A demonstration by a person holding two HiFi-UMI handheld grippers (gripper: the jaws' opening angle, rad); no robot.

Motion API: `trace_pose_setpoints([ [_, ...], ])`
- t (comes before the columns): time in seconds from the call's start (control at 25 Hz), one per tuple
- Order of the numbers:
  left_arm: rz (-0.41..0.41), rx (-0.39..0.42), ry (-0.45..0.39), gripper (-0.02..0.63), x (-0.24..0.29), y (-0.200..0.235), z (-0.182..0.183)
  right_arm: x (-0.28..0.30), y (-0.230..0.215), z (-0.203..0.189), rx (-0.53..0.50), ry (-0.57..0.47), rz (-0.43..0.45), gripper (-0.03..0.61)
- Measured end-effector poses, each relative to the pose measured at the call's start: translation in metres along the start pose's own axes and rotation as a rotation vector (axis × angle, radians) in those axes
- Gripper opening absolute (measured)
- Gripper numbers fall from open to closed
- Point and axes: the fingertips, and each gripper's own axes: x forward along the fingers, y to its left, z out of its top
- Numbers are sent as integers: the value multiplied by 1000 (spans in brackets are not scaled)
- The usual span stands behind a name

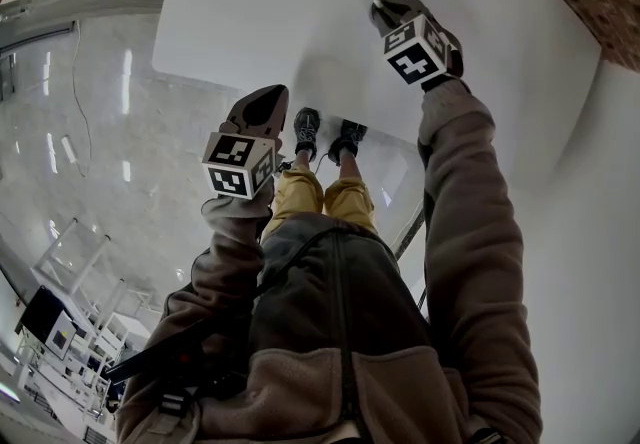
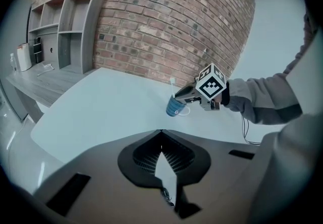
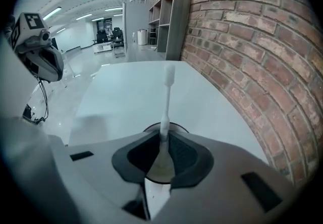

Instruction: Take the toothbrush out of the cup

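Brick wall backs a white tabletop (image 2: 101, 102), where a blue cup (image 2: 175, 107) stands with the toothbrush (image 3: 166, 92) upright in it. The right gripper (image 3: 162, 136) has its fingers closed on the thin white handle just above the rim. The left gripper (image 2: 161, 134) hangs well apart, fingers together on nothing. The brush looks light, stiff and smooth, so it may twist; the handle seems the right place to grip. The cup bears a white swirl, no readable words.

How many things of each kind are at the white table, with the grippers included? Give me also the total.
cup: 1
toothbrush: 1
grippers: 2 (left gripper, right gripper)
Total: 4
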Motion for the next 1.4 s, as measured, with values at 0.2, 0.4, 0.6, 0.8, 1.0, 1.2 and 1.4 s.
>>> trace_pose_setpoints([
  [0.2,13,6,-22,5,-3,0,7,-3,-3,1,19,-19,-16,52],
  [0.4,-1,34,-53,5,-8,-9,25,-36,-8,16,80,-105,-77,51],
  [0.6,-32,80,-120,5,-15,-28,64,-95,-17,43,164,-227,-157,51],
  [0.8,-71,135,-240,5,-40,-60,124,-182,-16,74,268,-373,-258,49],
  [1.0,-77,204,-420,5,-87,-93,192,-272,-12,103,357,-529,-372,49],
  [1.2,-34,304,-584,5,-141,-128,252,-352,-10,123,433,-673,-459,49],
  [1.4,-42,339,-667,4,-180,-152,285,-415,-5,138,449,-771,-531,49],
])
